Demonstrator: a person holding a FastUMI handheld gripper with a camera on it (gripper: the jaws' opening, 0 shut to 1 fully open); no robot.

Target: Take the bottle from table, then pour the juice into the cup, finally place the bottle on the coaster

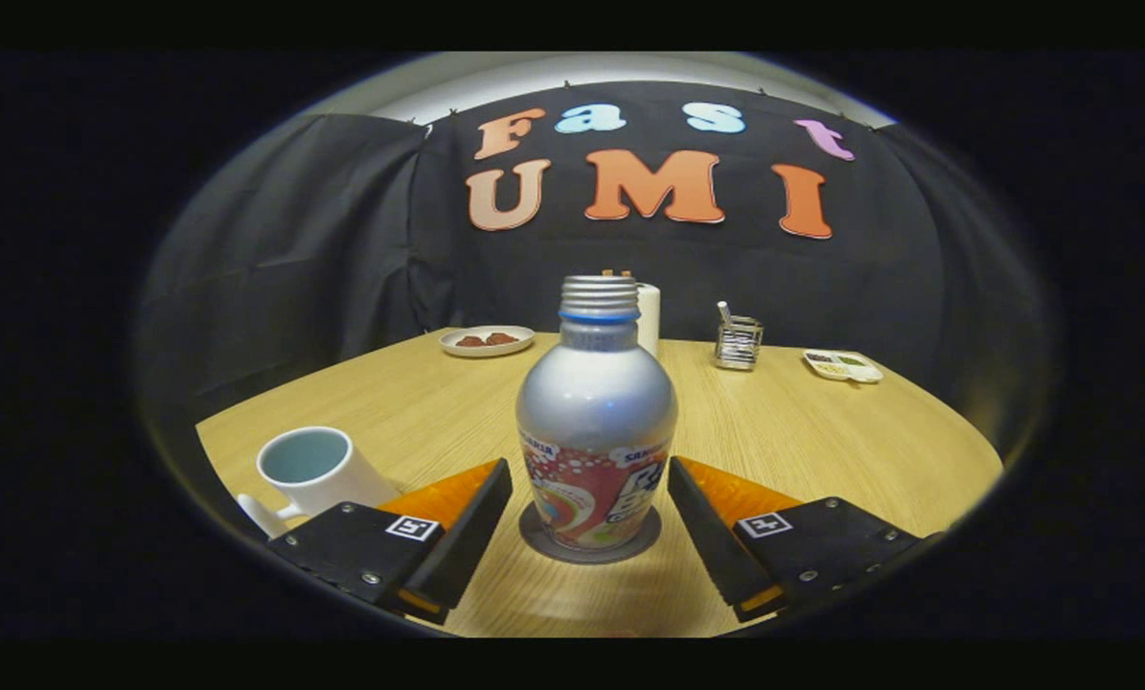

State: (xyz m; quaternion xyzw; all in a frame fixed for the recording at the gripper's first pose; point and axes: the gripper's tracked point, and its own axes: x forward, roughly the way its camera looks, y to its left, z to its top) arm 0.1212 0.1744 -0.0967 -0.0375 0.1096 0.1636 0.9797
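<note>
A silver bottle [595, 422] with a ribbed cap and a colourful label stands upright on a round dark coaster [589, 542] on the wooden table [821, 441]. My gripper [589, 494] is open, one finger on each side of the bottle's lower body, with a small gap on both sides and neither finger pressing on it. A white cup [311, 468] with a pale blue inside stands to the left, just beyond the left finger [467, 517]; its handle points toward me.
Farther back on the table are a white plate [487, 340] with brown pieces, a white cylinder [648, 317] behind the bottle, a wire holder [737, 340] and a small tray [842, 365] at the right. The table's curved edge runs near on both sides.
</note>
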